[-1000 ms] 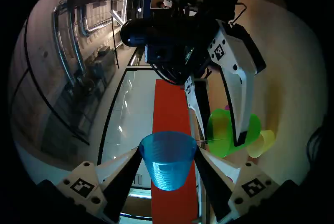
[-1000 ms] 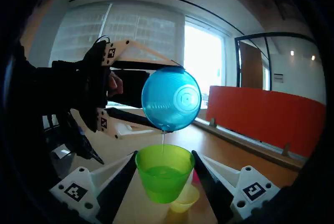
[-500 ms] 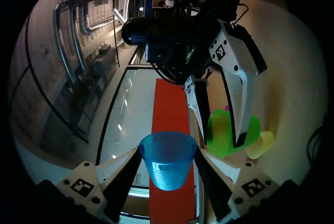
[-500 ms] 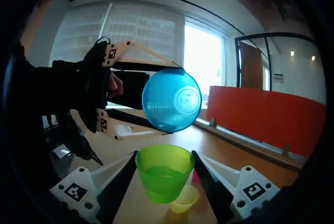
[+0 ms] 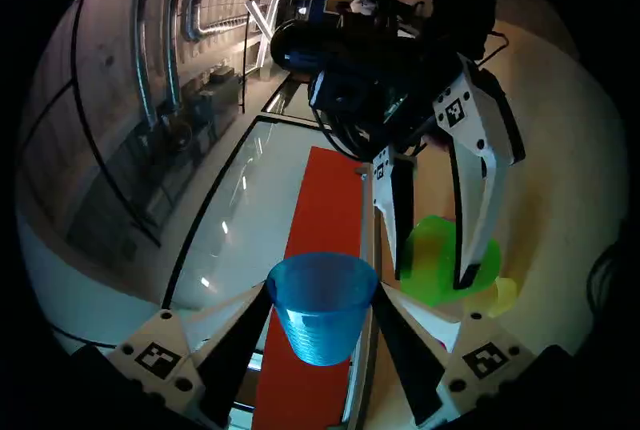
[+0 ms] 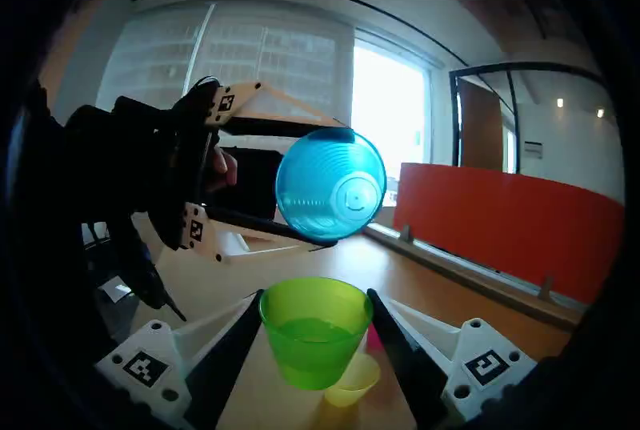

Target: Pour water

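The tipped cup (image 6: 330, 184) hangs above the filled cup (image 6: 314, 332), over the table (image 6: 448, 286).

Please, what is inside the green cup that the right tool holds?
The green cup holds water, filling it partly; the surface shows below the rim. The cup's floor is blurred by the green tint, so whether anything lies there cannot be told.

Bright window (image 6: 392, 134) glare, backlit; left gripper view dim; fisheye edges warped
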`<state>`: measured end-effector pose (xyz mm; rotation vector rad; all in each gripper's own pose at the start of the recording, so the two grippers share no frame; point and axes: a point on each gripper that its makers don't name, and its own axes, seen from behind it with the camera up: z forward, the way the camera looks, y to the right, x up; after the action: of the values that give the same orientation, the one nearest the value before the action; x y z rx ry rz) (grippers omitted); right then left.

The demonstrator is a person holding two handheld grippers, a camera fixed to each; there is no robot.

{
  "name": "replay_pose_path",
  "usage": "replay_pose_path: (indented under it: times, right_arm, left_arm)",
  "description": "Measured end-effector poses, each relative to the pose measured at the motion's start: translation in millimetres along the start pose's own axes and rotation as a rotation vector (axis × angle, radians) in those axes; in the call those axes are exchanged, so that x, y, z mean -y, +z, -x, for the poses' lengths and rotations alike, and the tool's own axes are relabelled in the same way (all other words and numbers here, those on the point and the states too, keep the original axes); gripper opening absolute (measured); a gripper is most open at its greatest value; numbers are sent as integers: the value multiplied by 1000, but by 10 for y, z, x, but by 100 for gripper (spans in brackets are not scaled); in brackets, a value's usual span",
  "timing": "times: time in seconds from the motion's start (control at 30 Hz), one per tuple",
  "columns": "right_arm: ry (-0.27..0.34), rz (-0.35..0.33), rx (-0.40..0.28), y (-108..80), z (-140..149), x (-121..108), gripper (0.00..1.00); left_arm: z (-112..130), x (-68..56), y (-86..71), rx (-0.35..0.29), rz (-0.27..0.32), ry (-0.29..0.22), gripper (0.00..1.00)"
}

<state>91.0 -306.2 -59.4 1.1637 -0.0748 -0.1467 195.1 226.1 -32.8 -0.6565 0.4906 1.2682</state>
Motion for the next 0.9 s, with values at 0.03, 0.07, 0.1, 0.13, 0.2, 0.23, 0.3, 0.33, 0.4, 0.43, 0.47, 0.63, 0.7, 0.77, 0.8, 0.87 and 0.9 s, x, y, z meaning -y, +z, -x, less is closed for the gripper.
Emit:
replay_pose_path:
  times: [0.03, 0.07, 0.1, 0.13, 0.2, 0.23, 0.3, 0.33, 0.4, 0.43, 0.47, 0.63, 0.7, 0.77, 0.8, 0.87, 0.9]
  right_arm:
    - [-1, 0, 0, 2, -2, 2, 95]
    - [-2, 0, 1, 5, -4, 3, 95]
    - [-2, 0, 1, 6, -5, 4, 95]
    - [-3, 0, 2, 8, -7, 5, 95]
    - [-5, -1, 3, 9, -9, 5, 95]
    - [-5, -1, 3, 9, -11, 6, 95]
    - [-6, -1, 4, 6, -13, 6, 95]
    - [-6, -1, 5, 3, -13, 4, 95]
    - [-7, 1, 6, -5, -13, -1, 95]
    - [-7, 2, 7, -10, -11, -4, 95]
    - [-8, 3, 7, -14, -10, -7, 95]
    - [-11, 6, 11, -29, -14, -20, 95]
    - [-13, 7, 13, -32, -15, -20, 95]
    - [-15, 9, 16, -36, -17, -22, 95]
    - [-16, 9, 17, -39, -18, -24, 95]
    - [-19, 10, 19, -44, -21, -31, 95]
    - [-20, 10, 19, -46, -22, -34, 95]
  left_arm:
    - [10, 7, 0, 2, -2, -9, 86]
    - [20, 14, 0, 3, -4, -18, 86]
    - [28, 16, -1, 5, -5, -26, 86]
    - [33, 14, -2, 6, -5, -35, 86]
    - [44, 7, -4, 8, -4, -52, 86]
    - [52, 1, -4, 10, -4, -63, 86]
    - [68, -9, -1, 13, -5, -85, 86]
    - [81, -11, 2, 16, -6, -99, 86]
    - [107, -14, 9, 21, -7, -127, 86]
    - [127, -14, 14, 26, -9, -146, 86]
    - [146, -13, 19, 30, -10, -163, 86]
    - [235, -17, 26, 47, -7, -281, 86]
    - [265, -17, 23, 53, -5, -326, 86]
    - [302, -25, 18, 62, -3, -375, 86]
    - [317, -28, 14, 66, -3, -399, 86]
    - [345, -34, 1, 74, -4, -455, 86]
    - [357, -37, -2, 78, -4, -482, 86]
